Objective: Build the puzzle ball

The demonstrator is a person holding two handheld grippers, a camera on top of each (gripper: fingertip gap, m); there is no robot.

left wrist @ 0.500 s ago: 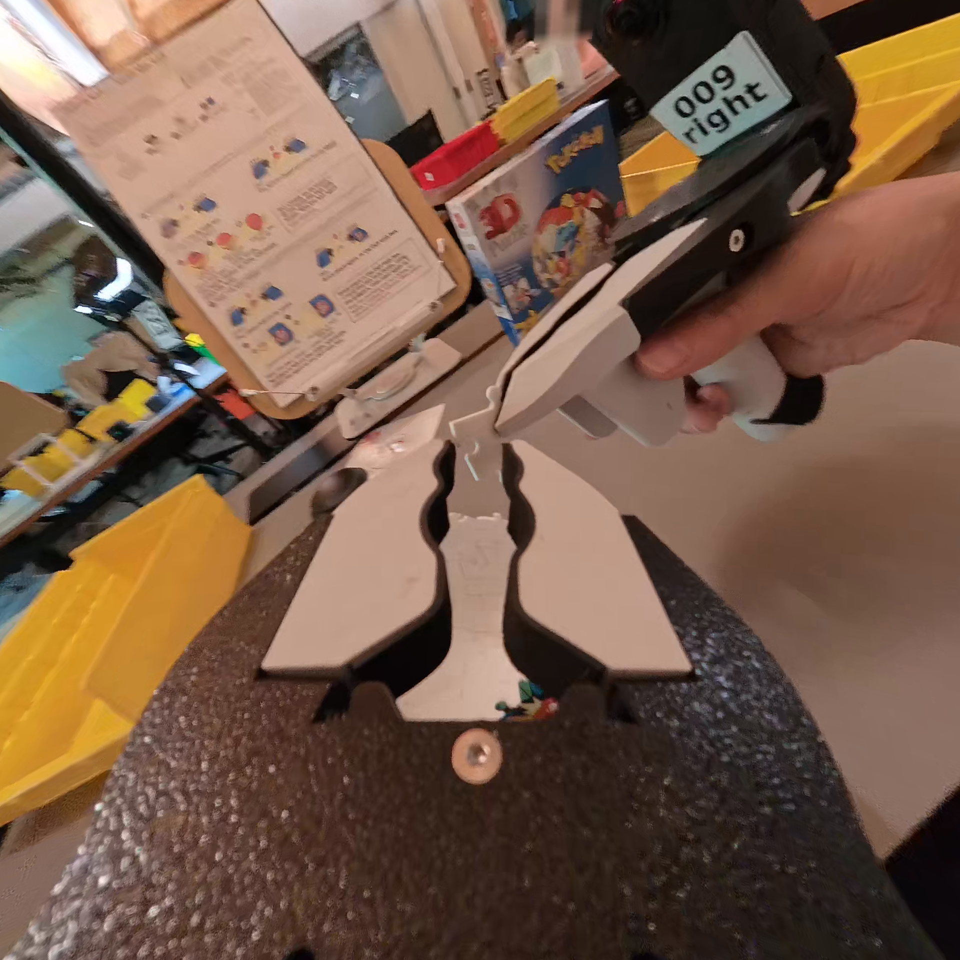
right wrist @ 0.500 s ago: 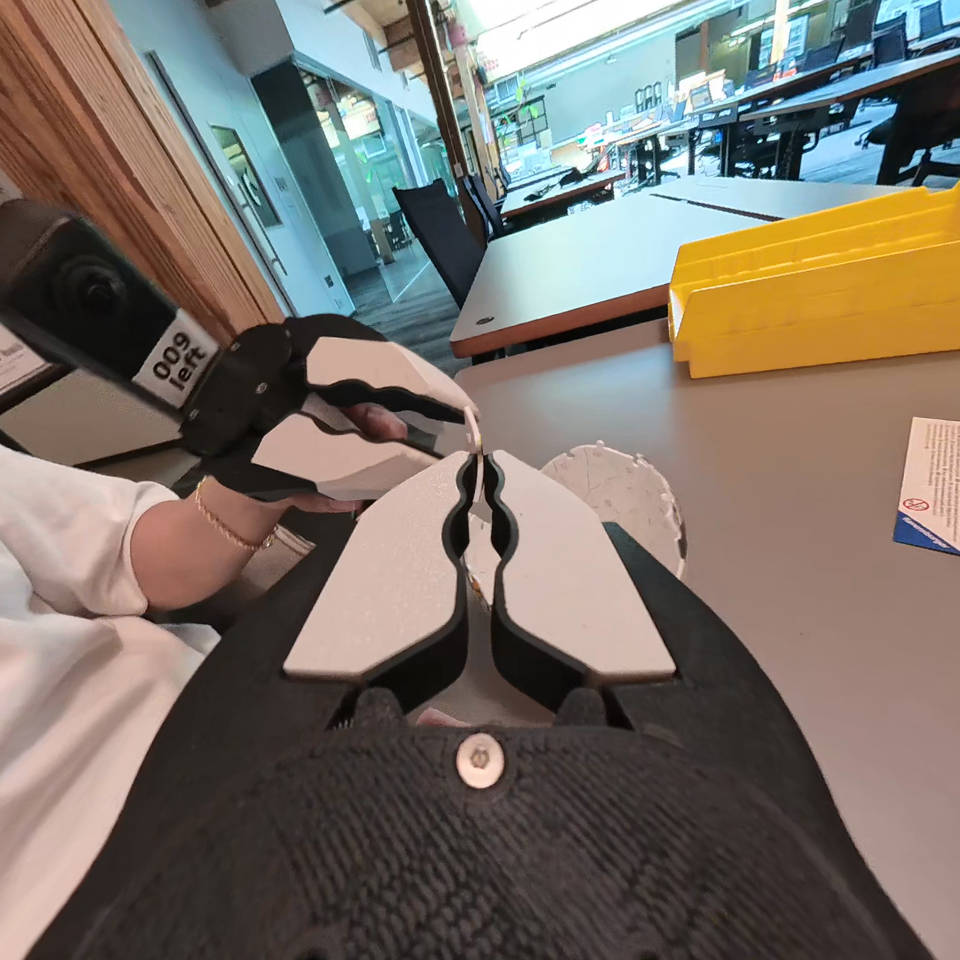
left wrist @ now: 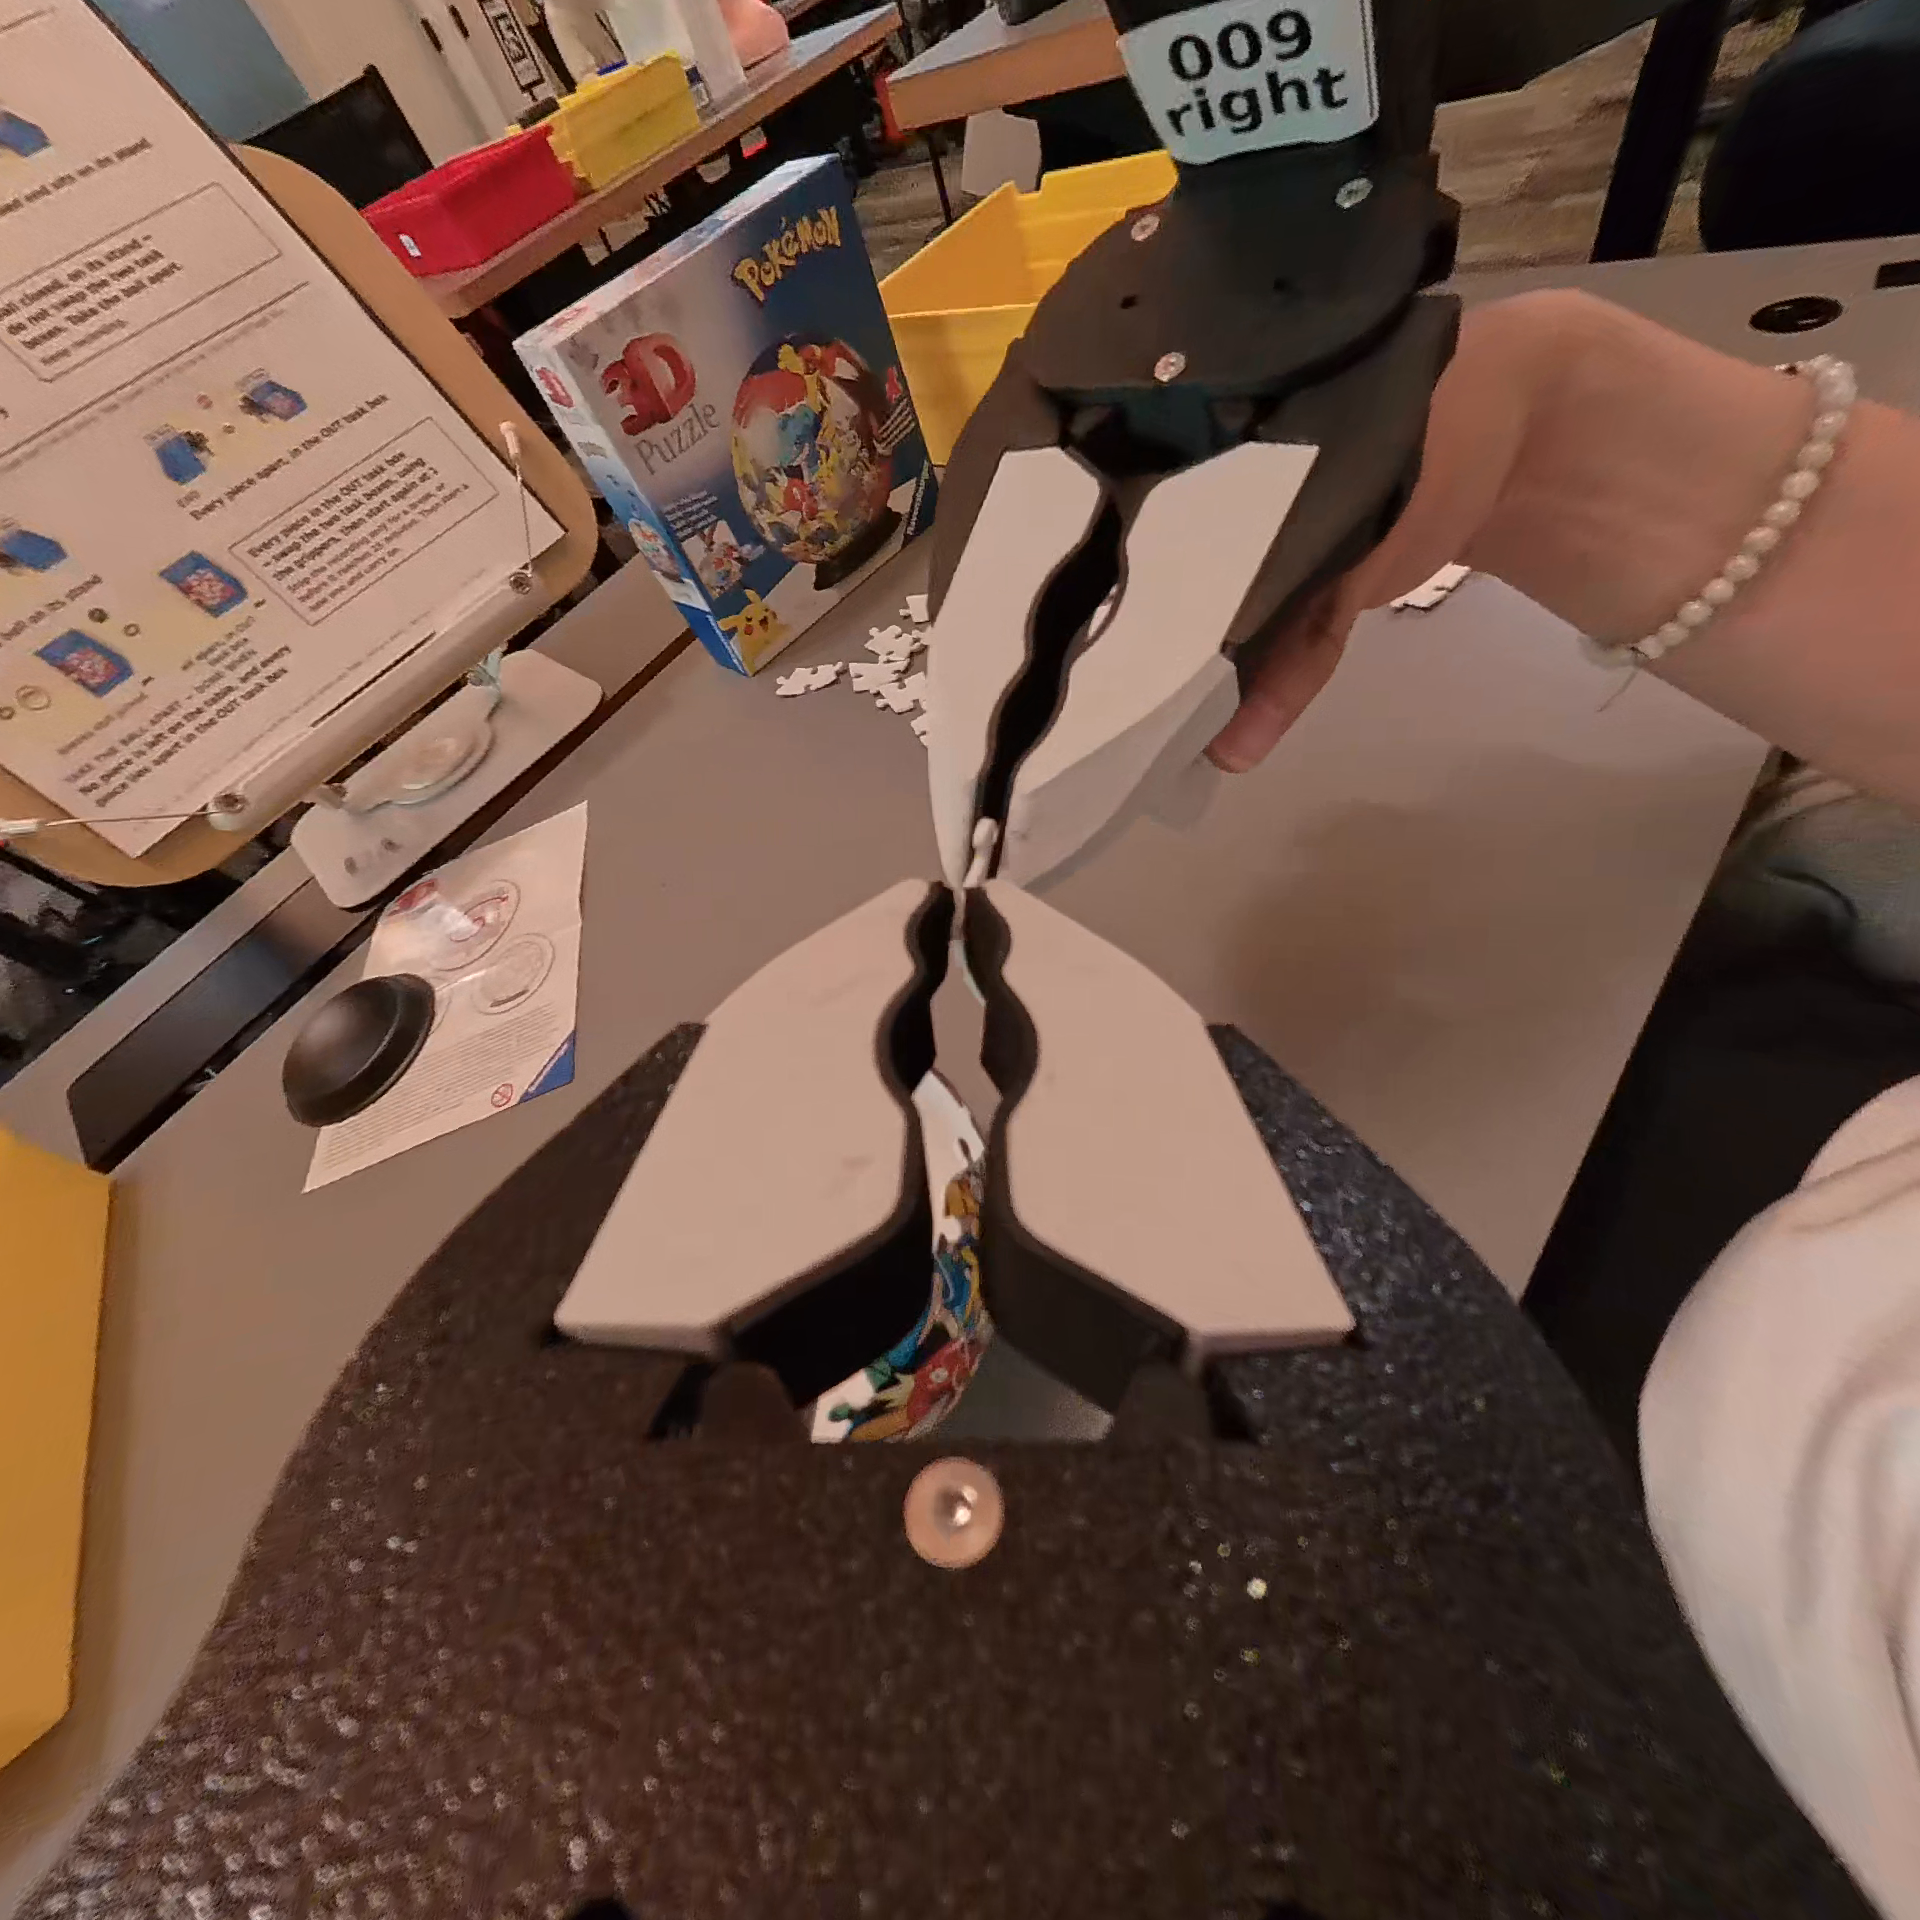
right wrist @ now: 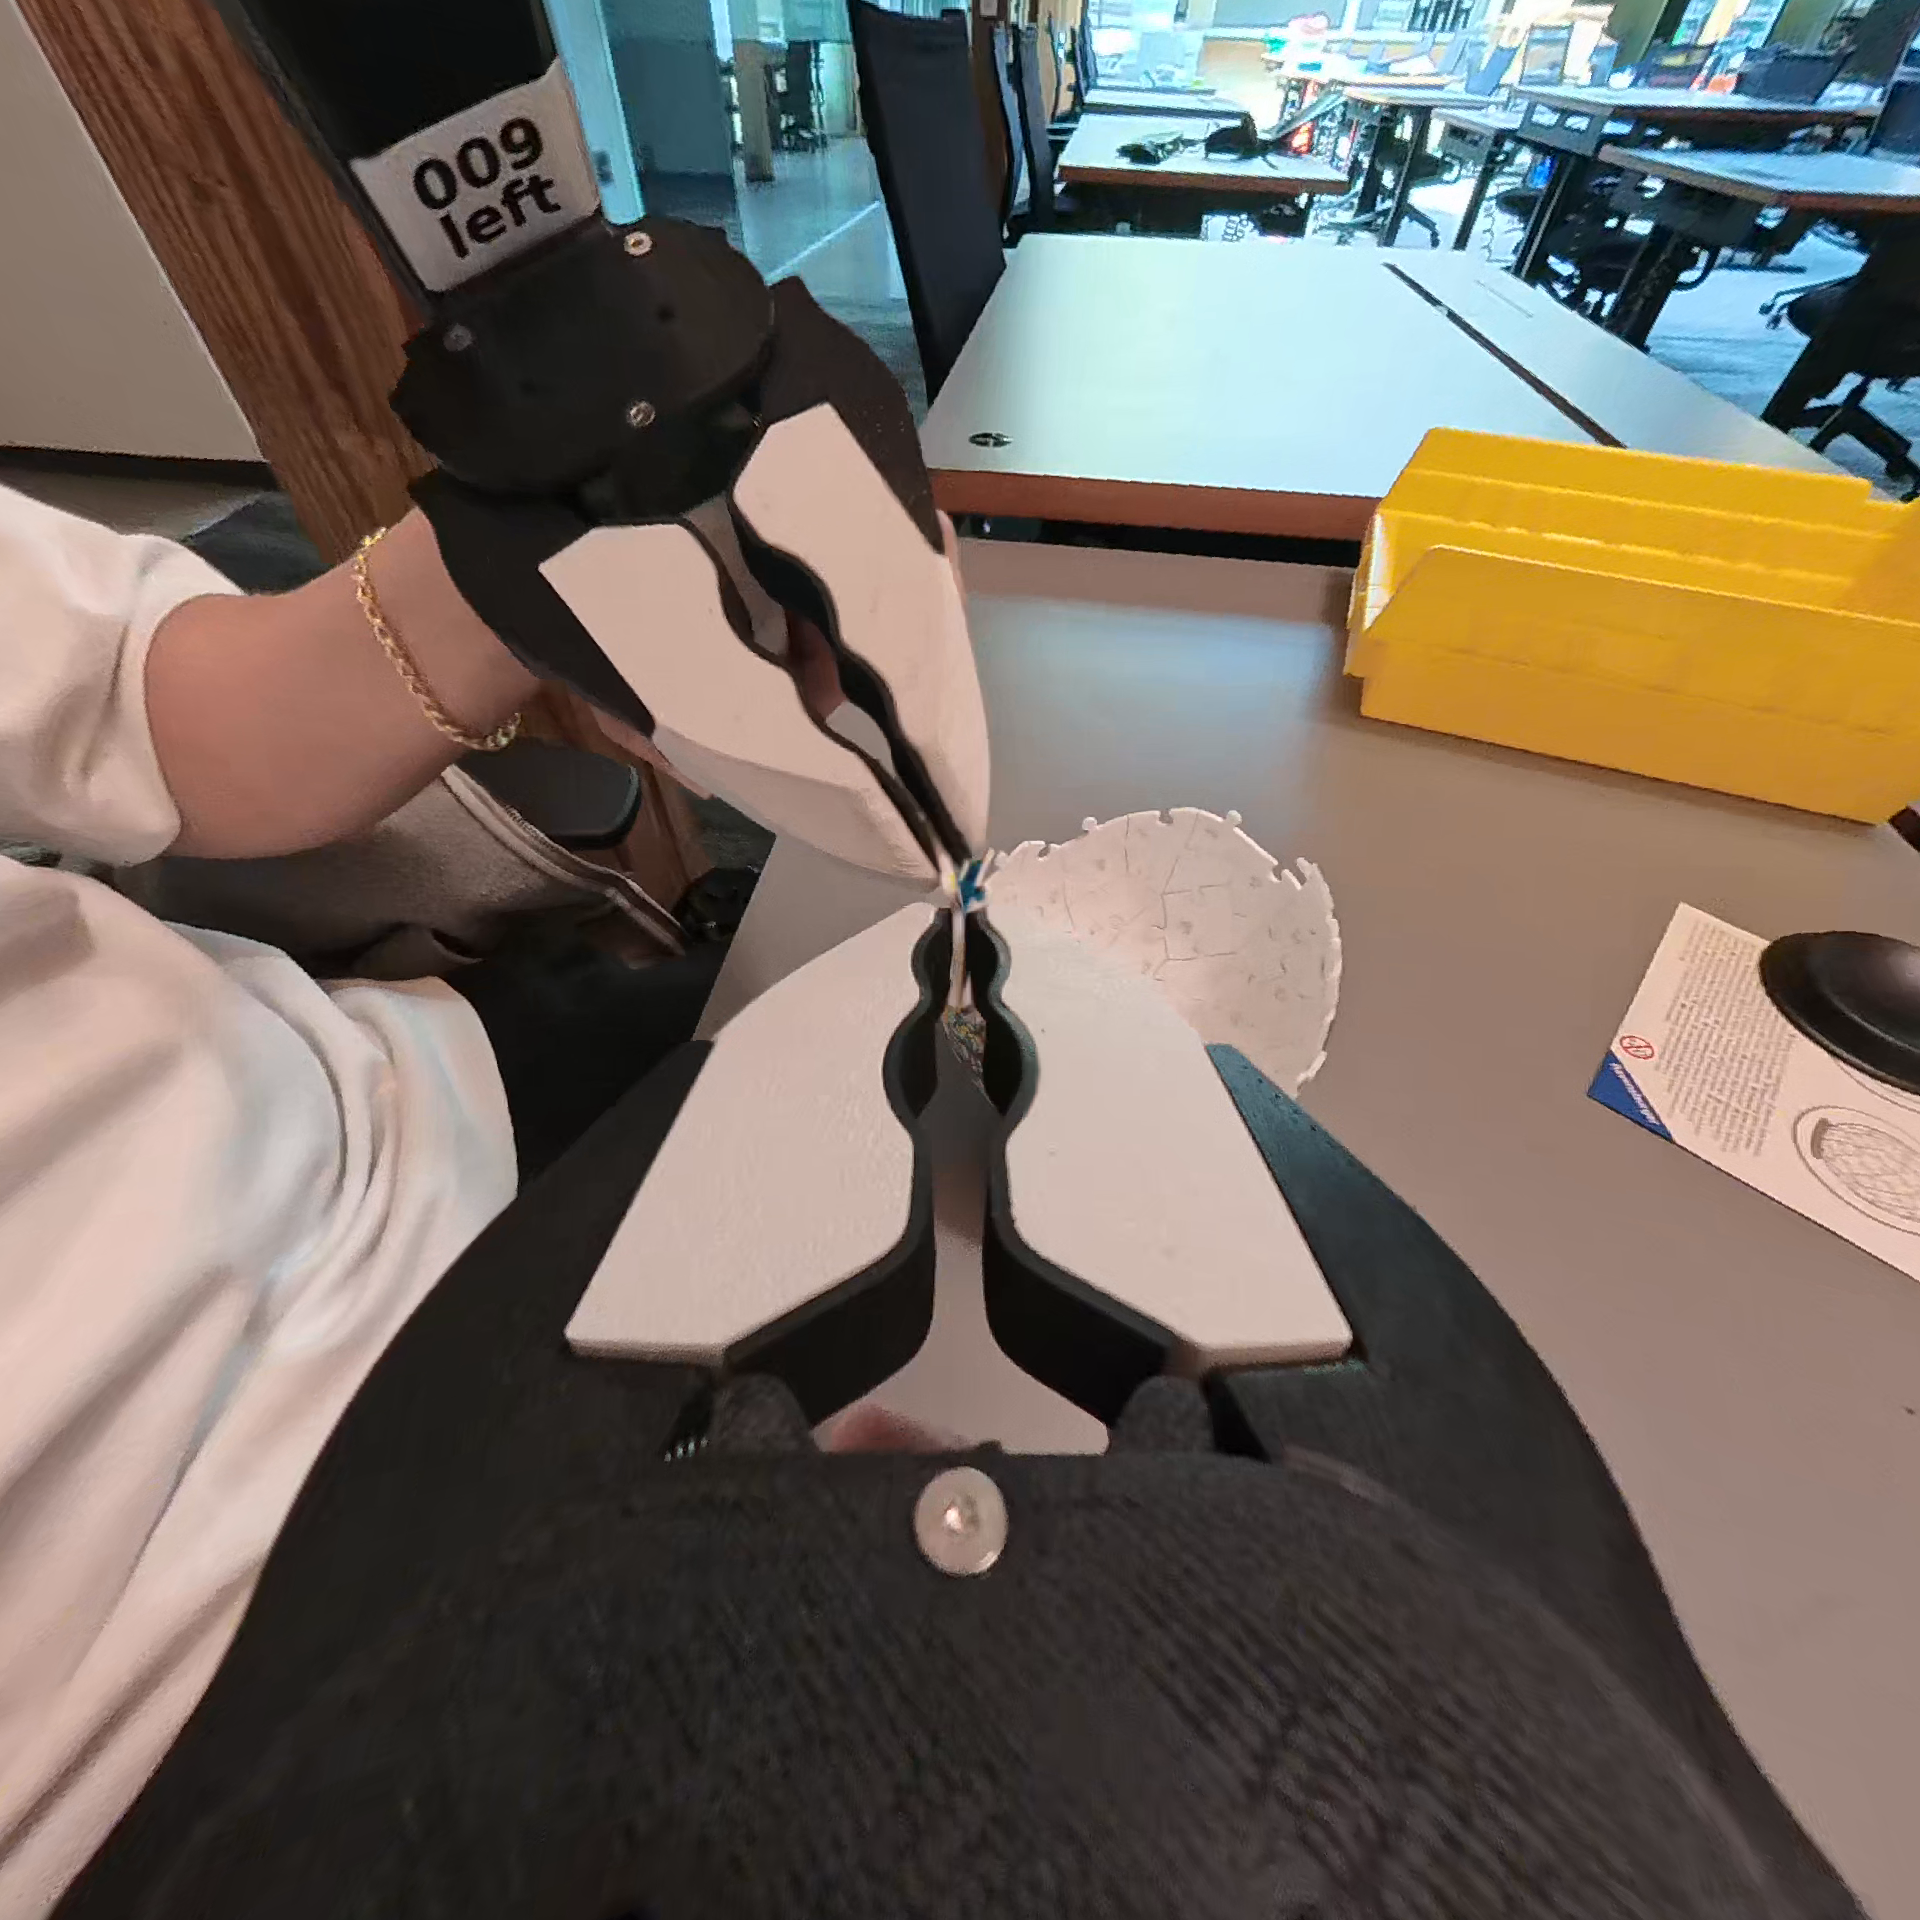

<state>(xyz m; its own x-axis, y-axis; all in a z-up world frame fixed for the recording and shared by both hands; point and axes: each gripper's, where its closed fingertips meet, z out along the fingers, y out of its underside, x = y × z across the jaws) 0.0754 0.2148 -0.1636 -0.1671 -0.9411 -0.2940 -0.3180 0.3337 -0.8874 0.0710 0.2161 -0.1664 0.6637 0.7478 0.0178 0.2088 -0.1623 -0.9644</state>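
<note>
Tip to tip above the grey table, our left gripper and right gripper have swung upright, each pinching a puzzle piece; the part-built ball shell waits just behind, so joining looks imminent.

We are in an open-plan office or lab workspace arranged for data collection. Behind the work table we see rows of long desks with dark office chairs, glass partitions and a wooden column. Yellow storage bins sit on the table, with red and yellow bins on a farther desk. An illustrated instruction sheet stands clipped to a board on a stand beside the work surface. A puzzle box, a folded leaflet and loose white puzzle pieces lie on the grey tabletop.
</note>
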